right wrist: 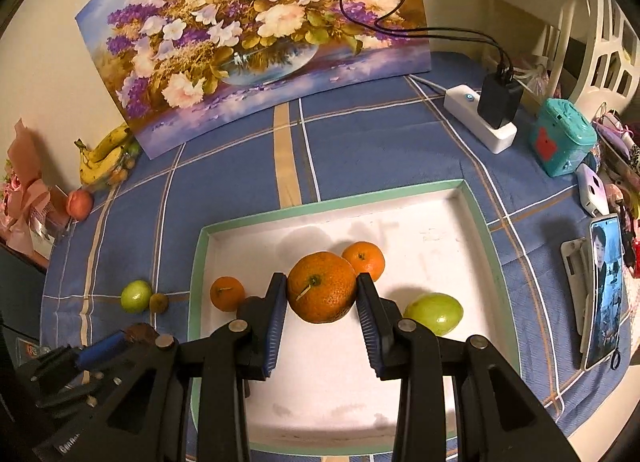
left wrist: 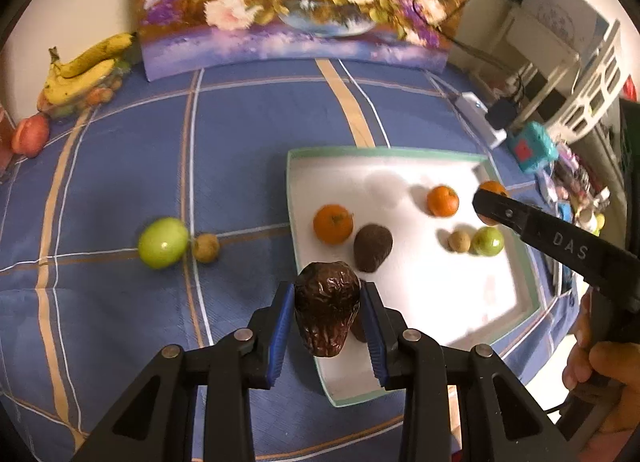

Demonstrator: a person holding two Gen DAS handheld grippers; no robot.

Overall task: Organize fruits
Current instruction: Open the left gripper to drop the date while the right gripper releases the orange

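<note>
My left gripper is shut on a dark brown wrinkled fruit, held over the near left edge of the white tray. My right gripper is shut on a large orange above the tray. In the tray lie two small oranges, a brown fruit, a small tan fruit and a green fruit. On the blue cloth to the left sit a green apple and a small tan fruit.
Bananas and a peach lie at the far left by the flower painting. A power strip with charger, a teal box and a phone stand along the right.
</note>
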